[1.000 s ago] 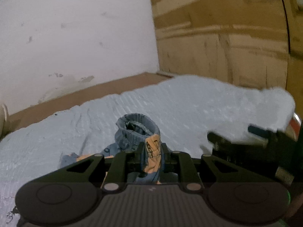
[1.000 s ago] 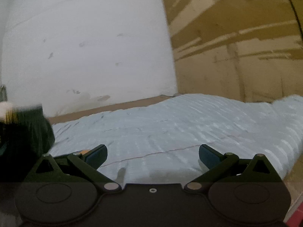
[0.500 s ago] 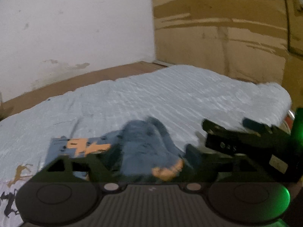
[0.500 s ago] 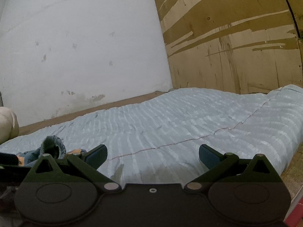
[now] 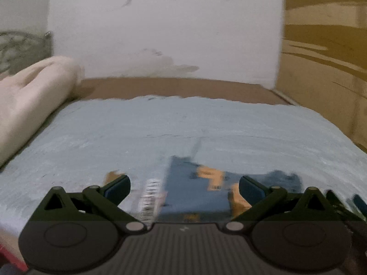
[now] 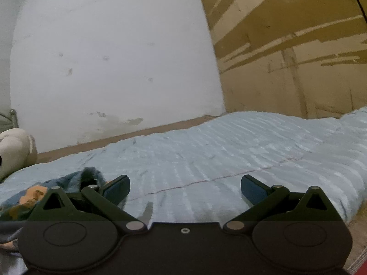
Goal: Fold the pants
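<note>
Blue pants lie flat on the bed just below the left gripper, newly opened and empty; right gripper, also released, sits beside them.

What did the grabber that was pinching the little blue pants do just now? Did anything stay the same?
The left gripper let go: a second ago it pinched the blue and orange pants bunched up; its jaws have just been opening and now stand wide, and the pants lie flatter on the light blue bedspread. Its view swung toward the cream pillow. The right gripper stayed open and empty, in the same spot.
</note>
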The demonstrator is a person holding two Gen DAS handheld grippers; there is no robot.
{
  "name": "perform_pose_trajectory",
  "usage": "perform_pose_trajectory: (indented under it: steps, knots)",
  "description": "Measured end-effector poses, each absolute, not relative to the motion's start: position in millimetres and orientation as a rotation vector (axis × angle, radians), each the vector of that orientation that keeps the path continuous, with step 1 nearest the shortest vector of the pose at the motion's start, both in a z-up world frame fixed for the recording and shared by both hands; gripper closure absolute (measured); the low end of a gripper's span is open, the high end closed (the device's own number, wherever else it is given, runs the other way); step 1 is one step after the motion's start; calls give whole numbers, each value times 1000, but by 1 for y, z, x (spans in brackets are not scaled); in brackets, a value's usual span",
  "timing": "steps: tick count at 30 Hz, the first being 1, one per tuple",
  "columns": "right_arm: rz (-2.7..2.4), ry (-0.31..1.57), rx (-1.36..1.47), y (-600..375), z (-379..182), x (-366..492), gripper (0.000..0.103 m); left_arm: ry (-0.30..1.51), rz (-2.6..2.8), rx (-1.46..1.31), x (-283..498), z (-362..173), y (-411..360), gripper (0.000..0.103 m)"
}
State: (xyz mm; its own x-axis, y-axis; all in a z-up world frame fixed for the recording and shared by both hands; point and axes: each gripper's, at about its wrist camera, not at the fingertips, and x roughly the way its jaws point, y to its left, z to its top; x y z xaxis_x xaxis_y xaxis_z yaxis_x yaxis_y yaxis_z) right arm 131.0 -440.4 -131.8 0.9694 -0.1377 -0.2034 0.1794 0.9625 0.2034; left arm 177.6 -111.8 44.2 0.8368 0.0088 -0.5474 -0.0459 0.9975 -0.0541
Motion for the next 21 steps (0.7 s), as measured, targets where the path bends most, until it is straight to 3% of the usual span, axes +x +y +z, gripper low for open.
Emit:
perform_pose_trajectory:
  steps: [7, 14, 21]
  knots:
    - [-121, 140, 193, -416, -110, 115, 1, 676, 85, -146, 185, 10, -72, 1]
    - [3, 315, 192, -382, -98, 118, 1, 735, 60, -190, 173, -30, -64, 1]
    - [26, 429, 140, -350, -87, 126, 19, 696, 41, -183, 160, -34, -62, 1]
